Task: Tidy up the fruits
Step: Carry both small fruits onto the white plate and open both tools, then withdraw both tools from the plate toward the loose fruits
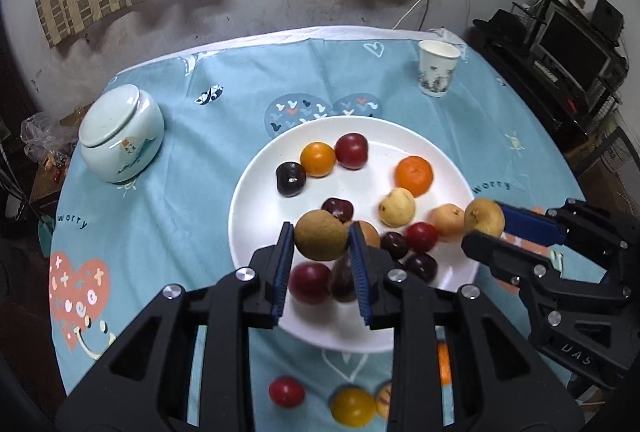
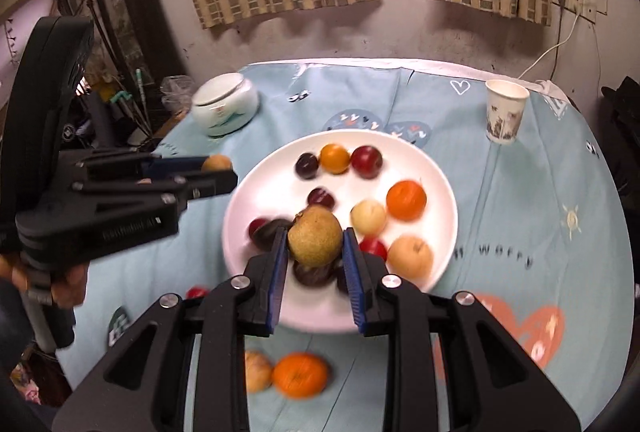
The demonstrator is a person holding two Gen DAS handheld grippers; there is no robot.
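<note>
A white plate (image 1: 256, 200) on the blue tablecloth holds several fruits: dark plums, red plums, an orange (image 1: 413, 176) and pale pears. My left gripper (image 1: 320, 238) is shut on a brown pear (image 1: 320, 235) above the plate's near left edge; it also shows in the right wrist view (image 2: 216, 163). My right gripper (image 2: 315, 242) is shut on a yellow-brown pear (image 2: 315, 237) above the plate's near edge; it shows in the left wrist view (image 1: 485, 218) at the plate's right rim. Loose fruits lie on the cloth in front of the plate: a red plum (image 1: 286, 391), a yellow one (image 1: 353, 406), an orange (image 2: 300, 374).
A lidded white ceramic jar (image 1: 120, 136) stands at the table's left. A paper cup (image 1: 437, 68) stands at the back right. Behind the table are a wall and curtains. Dark shelves with electronics (image 1: 568, 52) stand to the right.
</note>
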